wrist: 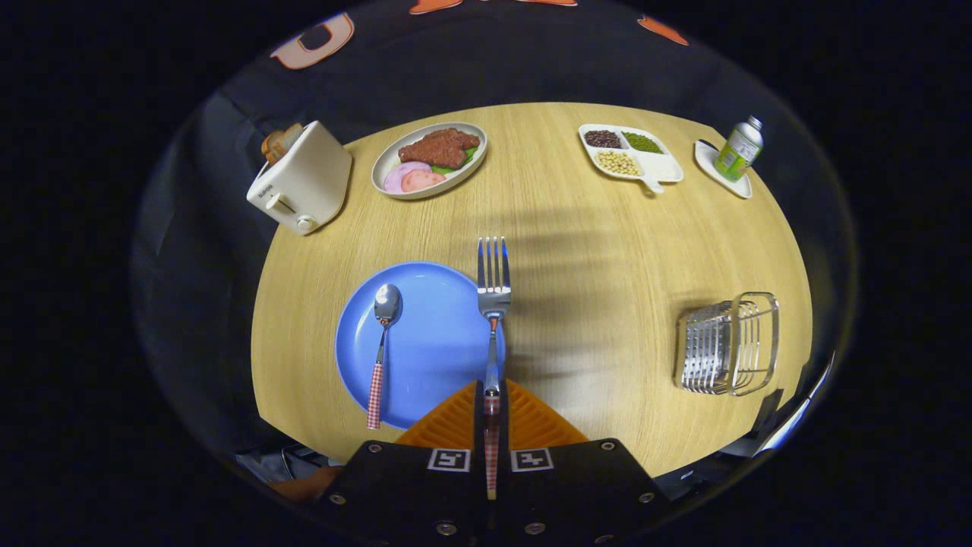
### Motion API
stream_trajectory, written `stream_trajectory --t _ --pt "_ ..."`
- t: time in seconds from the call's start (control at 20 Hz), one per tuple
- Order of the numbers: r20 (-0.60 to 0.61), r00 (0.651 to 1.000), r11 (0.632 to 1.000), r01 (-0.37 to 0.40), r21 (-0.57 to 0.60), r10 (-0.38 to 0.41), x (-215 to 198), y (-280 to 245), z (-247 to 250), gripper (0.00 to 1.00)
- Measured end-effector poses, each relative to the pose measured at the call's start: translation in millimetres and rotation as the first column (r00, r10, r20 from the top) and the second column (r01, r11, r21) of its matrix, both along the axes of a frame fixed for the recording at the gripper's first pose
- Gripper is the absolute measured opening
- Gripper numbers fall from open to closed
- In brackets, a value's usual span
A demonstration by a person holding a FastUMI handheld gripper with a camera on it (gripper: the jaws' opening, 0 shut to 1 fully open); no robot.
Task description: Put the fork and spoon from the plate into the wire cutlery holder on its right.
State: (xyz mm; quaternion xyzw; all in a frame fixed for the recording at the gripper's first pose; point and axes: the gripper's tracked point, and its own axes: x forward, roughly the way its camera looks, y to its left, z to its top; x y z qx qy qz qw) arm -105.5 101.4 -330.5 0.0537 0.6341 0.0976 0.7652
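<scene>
gripper (491,425) clamping fork (493,281) over plate (425,342) rim, holder (727,343) well apart

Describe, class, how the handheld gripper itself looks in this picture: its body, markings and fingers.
The gripper has a broad black body dotted with small round screws. Two square black-and-white marker tags sit side by side near its front. Its two fingers are ridged and taper toward their tips.
</scene>
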Motion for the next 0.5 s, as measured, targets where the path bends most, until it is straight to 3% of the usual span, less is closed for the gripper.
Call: stream_trajectory --t 0.2,0.5 --pt "-0.031 0.997 0.997 0.071 -0.014 -0.071 -7 -61 21 0.05" --pt "-0.123 0.99 0.996 0.054 -0.078 -0.063 -19 -146 33 0.05"
